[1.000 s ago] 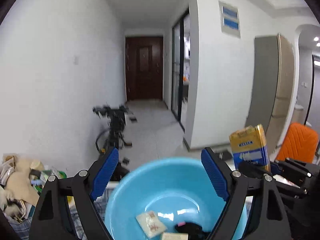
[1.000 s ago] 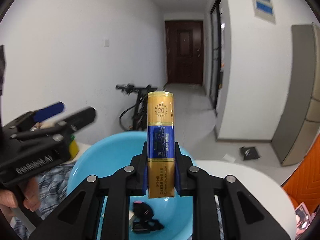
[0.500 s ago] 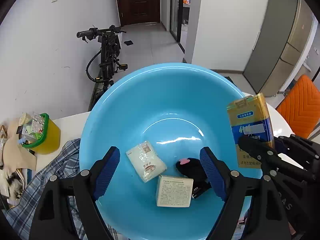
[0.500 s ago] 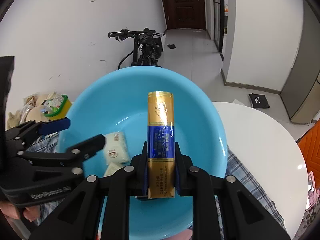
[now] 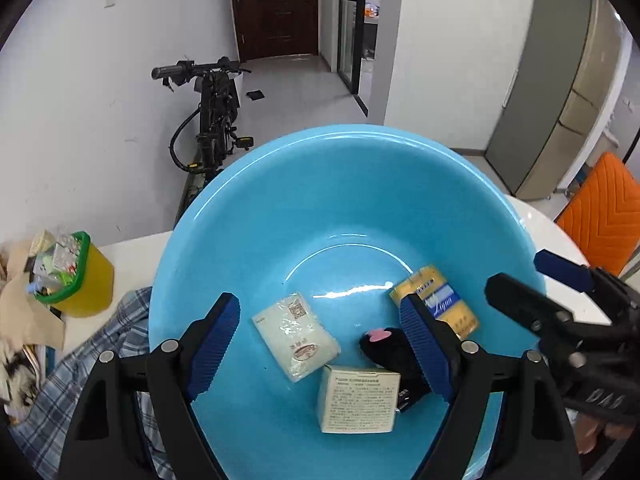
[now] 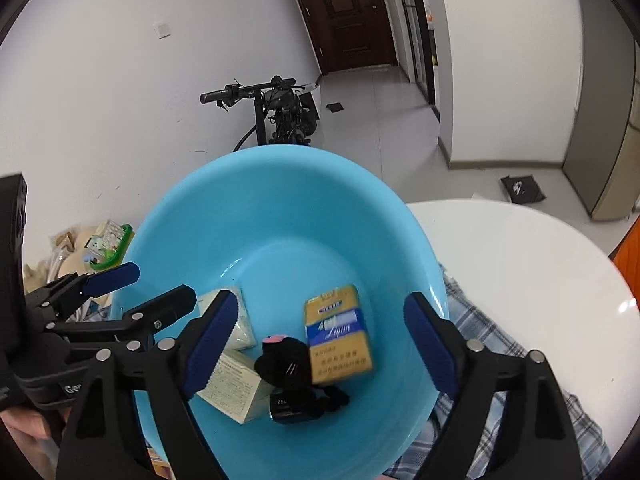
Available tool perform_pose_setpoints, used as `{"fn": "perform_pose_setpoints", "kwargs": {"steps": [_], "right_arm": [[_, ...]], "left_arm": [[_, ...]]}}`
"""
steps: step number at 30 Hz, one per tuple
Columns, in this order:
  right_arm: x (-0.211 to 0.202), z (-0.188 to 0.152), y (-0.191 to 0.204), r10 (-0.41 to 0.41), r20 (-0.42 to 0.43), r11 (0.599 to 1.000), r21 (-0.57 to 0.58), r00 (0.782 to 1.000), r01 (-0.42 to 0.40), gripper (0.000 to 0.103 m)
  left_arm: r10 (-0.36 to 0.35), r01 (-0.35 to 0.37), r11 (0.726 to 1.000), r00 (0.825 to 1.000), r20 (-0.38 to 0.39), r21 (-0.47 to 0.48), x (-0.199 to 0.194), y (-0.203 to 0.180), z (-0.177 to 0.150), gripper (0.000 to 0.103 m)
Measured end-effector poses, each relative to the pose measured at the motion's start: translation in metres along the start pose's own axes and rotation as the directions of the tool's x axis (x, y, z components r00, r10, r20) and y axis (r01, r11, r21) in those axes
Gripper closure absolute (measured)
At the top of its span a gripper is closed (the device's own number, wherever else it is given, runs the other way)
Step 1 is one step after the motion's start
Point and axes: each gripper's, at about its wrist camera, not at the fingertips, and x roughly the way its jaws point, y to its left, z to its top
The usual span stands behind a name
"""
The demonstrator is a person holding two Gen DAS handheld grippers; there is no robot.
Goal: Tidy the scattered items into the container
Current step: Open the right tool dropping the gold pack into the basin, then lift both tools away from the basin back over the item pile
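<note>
The cigarette pack [image 6: 338, 334] lies flat in the blue basin [image 6: 280, 184], long axis pointing away, directly between the spread, empty right tongs [image 6: 316, 340]; the left tongs [image 5: 320, 344] gape too.

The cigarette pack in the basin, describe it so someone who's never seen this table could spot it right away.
Find the big light blue basin on the white table. On its floor, right of a black fuzzy item and two pale packets, lies the cigarette pack. It is the only gold box, with a blue band across its middle.
</note>
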Motion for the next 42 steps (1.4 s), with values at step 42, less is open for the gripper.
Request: {"fn": "perform_pose_setpoints", "kwargs": {"steps": [42], "right_arm": [[-0.184, -0.138, 0.039, 0.011, 0.502, 0.967, -0.225, 0.865, 0.118, 0.000]], "left_arm": [[-0.144, 0.199, 0.979, 0.812, 0.565, -0.037, -0.174, 0.011, -0.157, 0.000]]}}
